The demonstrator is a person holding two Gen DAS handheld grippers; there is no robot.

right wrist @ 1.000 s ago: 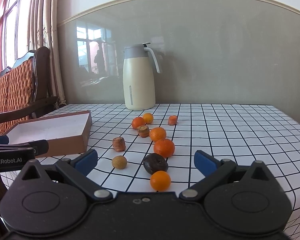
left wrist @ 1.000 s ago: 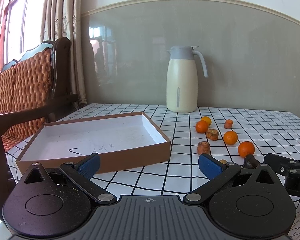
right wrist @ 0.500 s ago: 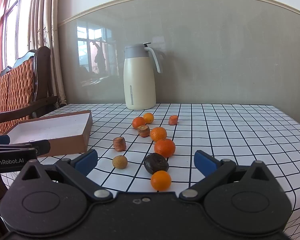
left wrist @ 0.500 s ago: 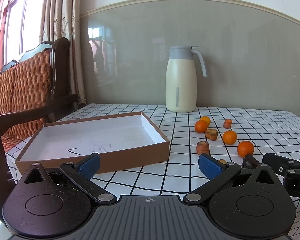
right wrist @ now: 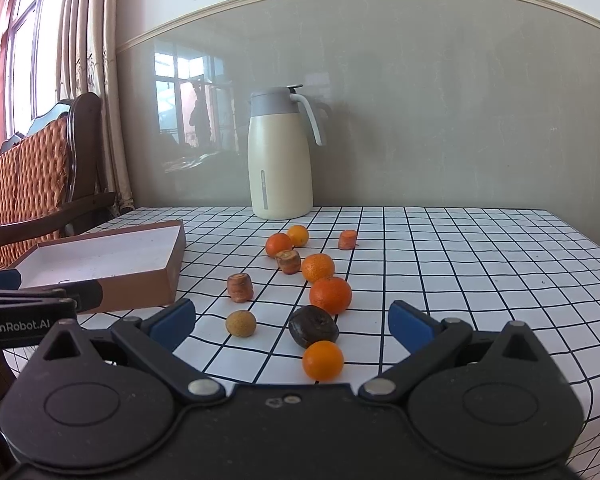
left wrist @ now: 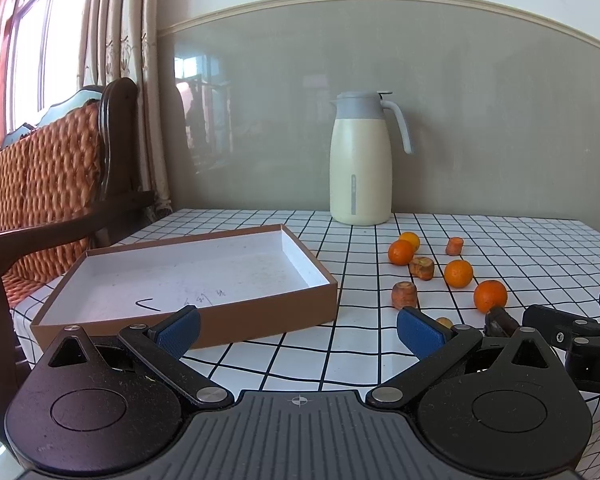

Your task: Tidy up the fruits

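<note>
Grey wall, curtains and a wicker bench (left wrist: 40, 184) on the left; worktop (right wrist: 460, 264) is covered in a black-grid white cloth. Cream jug (right wrist: 280, 156) stands at the back by the wall.

We see an empty brown box (left wrist: 188, 280) with a white inside on the left part of the worktop, nothing in it but pen marks.

Fruit is all loose on the cloth, right of the box: five oranges in a rough line running from near the jug toward us, nearest orange (right wrist: 323, 360) just ahead of our right tool (right wrist: 292, 320). A dark round fruit (right wrist: 313, 326) is touching or just behind it, next orange (right wrist: 330, 295) right behind that. Small tan fruit (right wrist: 241, 323) sits left of the dark one. Three carrot stubs: one (right wrist: 240, 288) nearest the box, one (right wrist: 289, 261) among the oranges, one (right wrist: 347, 239) off to the right.

Right tool: released, jaws spread wide, nothing between them, just short of the nearest orange.

Left tool (left wrist: 298, 326): also released and empty, aimed at the box's near right corner. Both tools sit side by side, apart.
</note>
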